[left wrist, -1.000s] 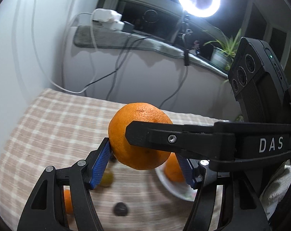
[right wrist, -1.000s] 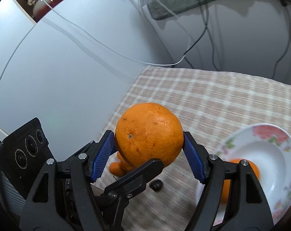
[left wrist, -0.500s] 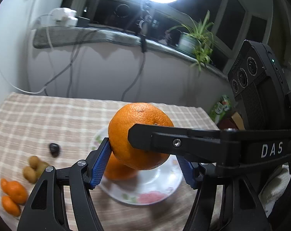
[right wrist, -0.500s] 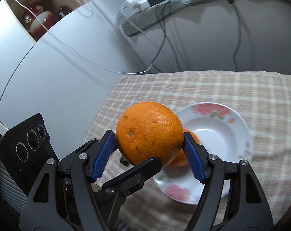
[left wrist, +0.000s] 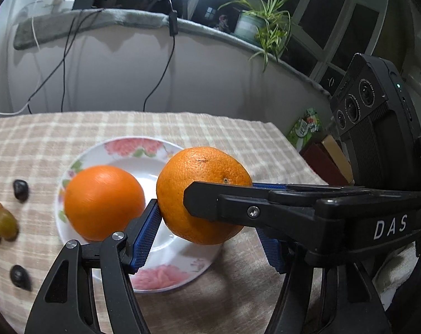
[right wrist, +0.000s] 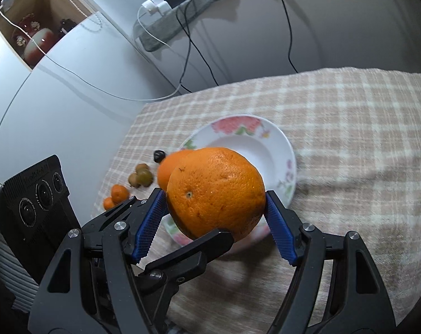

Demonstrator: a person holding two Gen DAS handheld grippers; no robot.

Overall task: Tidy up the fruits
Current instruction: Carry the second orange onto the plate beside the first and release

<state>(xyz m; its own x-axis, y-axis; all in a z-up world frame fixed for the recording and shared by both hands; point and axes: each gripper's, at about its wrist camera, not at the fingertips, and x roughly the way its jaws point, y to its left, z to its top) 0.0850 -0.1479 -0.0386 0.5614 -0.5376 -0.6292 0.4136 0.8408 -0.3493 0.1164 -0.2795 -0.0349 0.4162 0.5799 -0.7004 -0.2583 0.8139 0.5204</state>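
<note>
Above the floral plate [right wrist: 280, 144] on the checked cloth [right wrist: 363, 128] of the worktop, one large orange [right wrist: 216, 192] is clamped by both grippers at once. In the right wrist view the right gripper [right wrist: 214, 217] presses its blue pads on the left and right flanks of the fruit, while one black finger of the left gripper [right wrist: 188, 253] crosses under its front. In the left wrist view the left gripper [left wrist: 207, 231] holds the same orange [left wrist: 202, 192] from a crossing direction, and the right gripper's finger [left wrist: 266, 208] lies across the fruit. A second orange [left wrist: 103, 201] rests in the plate [left wrist: 132, 146], just beside the held one. Small green fruits [left wrist: 3, 224], dark fruits [left wrist: 20, 190] and mandarins [right wrist: 117, 194] lie on the cloth beyond the plate's left rim.
</note>
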